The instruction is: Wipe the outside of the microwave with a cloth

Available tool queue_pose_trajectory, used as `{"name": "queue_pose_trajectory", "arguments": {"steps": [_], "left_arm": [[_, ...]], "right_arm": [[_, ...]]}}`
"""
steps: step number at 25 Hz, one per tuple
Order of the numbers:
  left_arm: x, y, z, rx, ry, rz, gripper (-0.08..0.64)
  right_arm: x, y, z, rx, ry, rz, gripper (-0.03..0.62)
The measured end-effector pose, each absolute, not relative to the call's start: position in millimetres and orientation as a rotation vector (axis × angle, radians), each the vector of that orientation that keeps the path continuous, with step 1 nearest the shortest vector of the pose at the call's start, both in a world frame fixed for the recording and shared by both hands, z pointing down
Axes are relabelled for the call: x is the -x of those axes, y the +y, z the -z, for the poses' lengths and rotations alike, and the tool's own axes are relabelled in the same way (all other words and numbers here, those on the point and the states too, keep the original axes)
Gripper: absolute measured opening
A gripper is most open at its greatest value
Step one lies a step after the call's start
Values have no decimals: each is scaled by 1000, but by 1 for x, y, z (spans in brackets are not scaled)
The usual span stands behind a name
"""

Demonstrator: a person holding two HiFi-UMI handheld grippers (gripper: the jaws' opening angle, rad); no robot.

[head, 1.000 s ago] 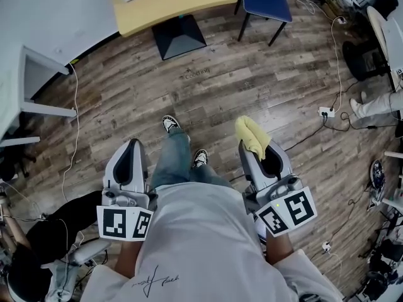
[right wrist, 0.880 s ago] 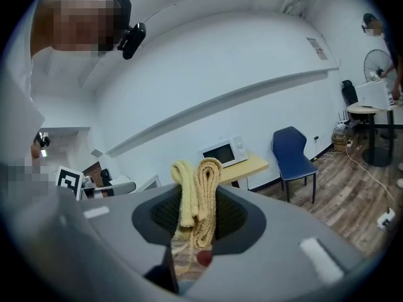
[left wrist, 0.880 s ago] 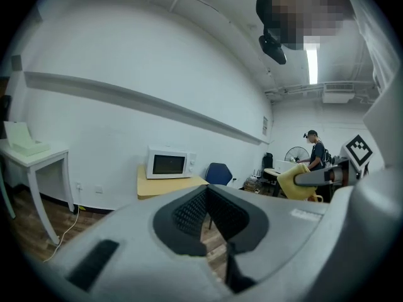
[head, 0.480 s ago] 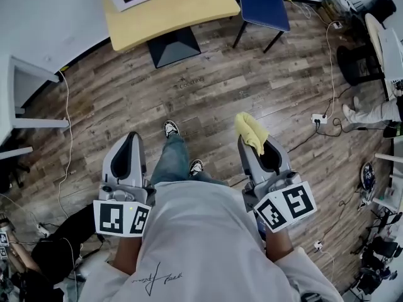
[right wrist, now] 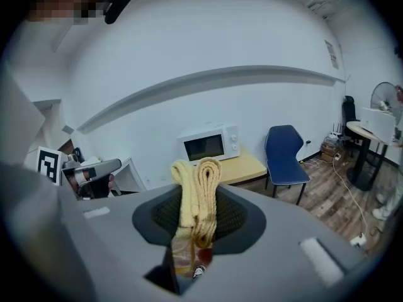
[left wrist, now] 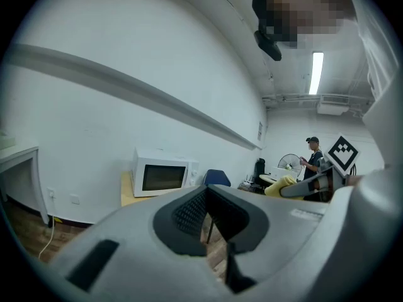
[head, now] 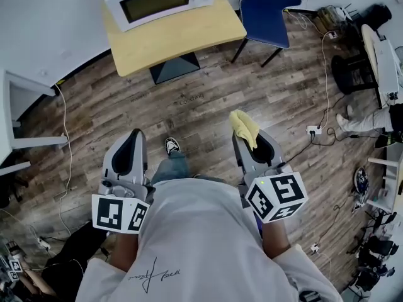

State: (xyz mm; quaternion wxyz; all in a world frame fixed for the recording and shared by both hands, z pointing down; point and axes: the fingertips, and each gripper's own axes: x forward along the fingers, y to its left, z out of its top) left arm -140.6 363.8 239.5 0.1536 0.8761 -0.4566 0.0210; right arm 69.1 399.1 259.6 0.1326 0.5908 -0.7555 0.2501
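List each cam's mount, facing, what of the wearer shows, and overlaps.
Head view: on the head, steeply down at floor, microwave on table; shows torso, left gripper, right gripper.
Left gripper view: on left gripper, along its shut, empty jaws toward microwave; right gripper at right.
Right gripper view: on right gripper, along jaws shut on cloth toward microwave, chair; left gripper at left.
Shared: all see the microwave; each gripper view shows the other gripper.

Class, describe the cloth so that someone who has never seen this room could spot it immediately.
Start at the white microwave on the yellow table, then come back across the wooden floor to the person standing there. The cloth is the folded yellow towel pinched in the right tongs; the left tongs hold nothing.
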Motion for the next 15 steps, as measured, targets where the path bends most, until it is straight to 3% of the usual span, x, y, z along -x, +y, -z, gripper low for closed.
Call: {"name": "queue_pose_trajectory", "arguments": {"steps": [15], "left_arm": [[167, 278, -244, -2515, -1297, -67, 2]], "right_arm": [[-52, 297, -262, -1755, -2178, -654, 103]]}}
